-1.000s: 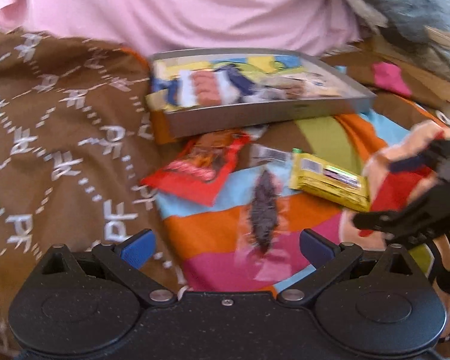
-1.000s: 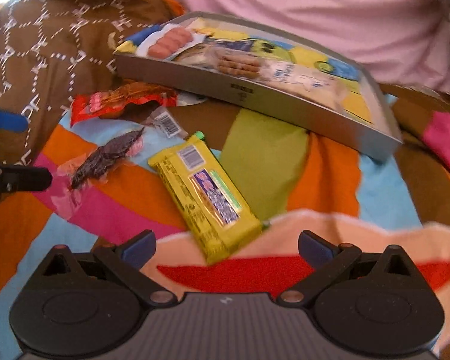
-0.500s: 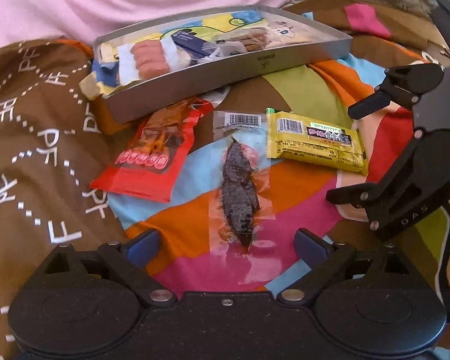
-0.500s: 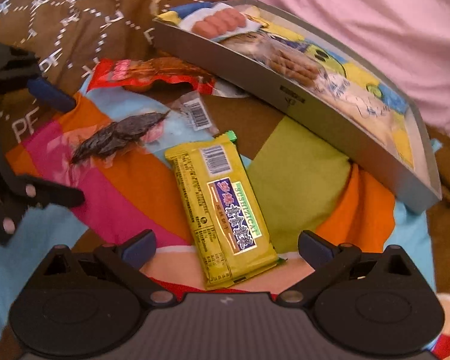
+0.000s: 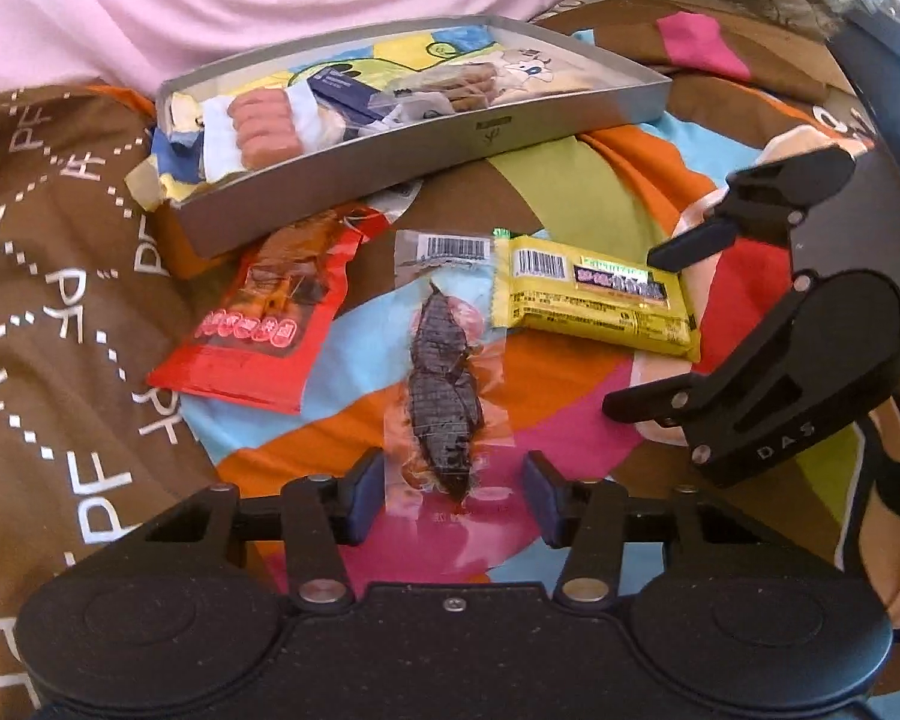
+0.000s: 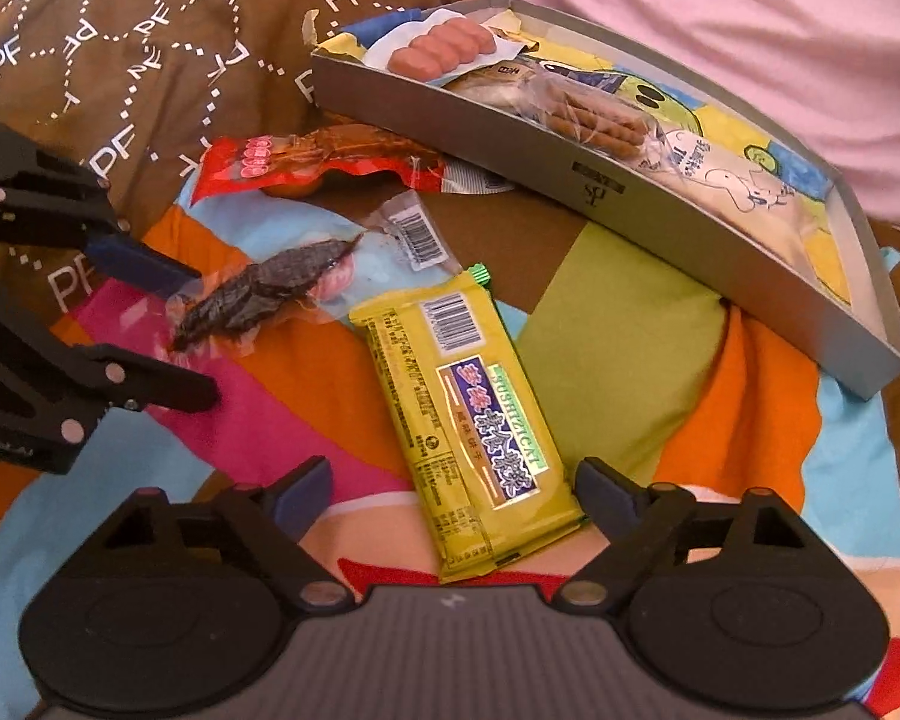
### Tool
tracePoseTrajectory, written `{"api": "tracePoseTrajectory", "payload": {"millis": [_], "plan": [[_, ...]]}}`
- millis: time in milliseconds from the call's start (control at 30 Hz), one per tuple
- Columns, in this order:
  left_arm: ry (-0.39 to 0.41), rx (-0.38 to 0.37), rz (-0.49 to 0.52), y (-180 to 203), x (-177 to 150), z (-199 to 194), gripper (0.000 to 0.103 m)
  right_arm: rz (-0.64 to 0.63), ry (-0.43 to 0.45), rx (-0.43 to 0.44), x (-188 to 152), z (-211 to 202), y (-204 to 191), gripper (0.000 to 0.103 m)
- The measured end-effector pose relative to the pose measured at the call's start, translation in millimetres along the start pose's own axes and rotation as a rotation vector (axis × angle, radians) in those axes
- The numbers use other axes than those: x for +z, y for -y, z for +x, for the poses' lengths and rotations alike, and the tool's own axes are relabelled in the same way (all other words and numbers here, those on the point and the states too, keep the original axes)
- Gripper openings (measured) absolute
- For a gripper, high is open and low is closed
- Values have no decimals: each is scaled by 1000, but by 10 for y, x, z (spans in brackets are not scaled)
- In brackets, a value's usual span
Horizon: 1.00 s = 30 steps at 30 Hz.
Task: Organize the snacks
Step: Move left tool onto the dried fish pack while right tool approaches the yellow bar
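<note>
A clear packet with a dark dried snack (image 5: 444, 396) (image 6: 258, 300) lies on the colourful blanket, its near end between the open fingers of my left gripper (image 5: 453, 495). A yellow snack bar (image 6: 468, 420) (image 5: 594, 306) lies to its right, its lower end between the open fingers of my right gripper (image 6: 453, 495). A red snack pouch (image 5: 264, 318) (image 6: 324, 165) rests against the grey tray (image 5: 426, 150) (image 6: 630, 192), which holds several snacks, among them pink sausages (image 5: 264, 126) and biscuits (image 6: 594, 117).
Brown patterned fabric (image 5: 48, 276) lies to the left and pink cloth (image 5: 240, 0) behind the tray. The right gripper's body (image 5: 798, 348) sits close to the yellow bar; the left gripper's body (image 6: 36, 324) is beside the dried snack.
Both grippers have moved forward and down over their snacks. The left gripper's fingers have narrowed around the dried snack packet; the right gripper's fingers now straddle the yellow bar.
</note>
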<state>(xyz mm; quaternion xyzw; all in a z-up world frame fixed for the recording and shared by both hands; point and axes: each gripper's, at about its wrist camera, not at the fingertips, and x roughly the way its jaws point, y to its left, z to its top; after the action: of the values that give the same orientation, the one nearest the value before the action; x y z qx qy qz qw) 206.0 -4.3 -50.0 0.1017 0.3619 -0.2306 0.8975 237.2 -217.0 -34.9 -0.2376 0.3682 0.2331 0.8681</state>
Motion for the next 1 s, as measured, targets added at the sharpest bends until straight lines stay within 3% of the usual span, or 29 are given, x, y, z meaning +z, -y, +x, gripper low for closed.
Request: {"api": "tracePoseTrajectory", "payload": {"millis": [367,567,800,1000], "plan": [[-64,-48,-163,-77,-13,-96,50,127,-60,4,-104,-115,33,62],[-108,-63,-213,-49,-89,-204,50,149,-63,27,-196,-263,-55,56],[-130,-60,-207,26,-174,-293,50,199,-51,47,-286,-393,-49,56],[-106,-64,-184,40,-166,-261,55,230,-40,41,-322,-359,-3,69]]}}
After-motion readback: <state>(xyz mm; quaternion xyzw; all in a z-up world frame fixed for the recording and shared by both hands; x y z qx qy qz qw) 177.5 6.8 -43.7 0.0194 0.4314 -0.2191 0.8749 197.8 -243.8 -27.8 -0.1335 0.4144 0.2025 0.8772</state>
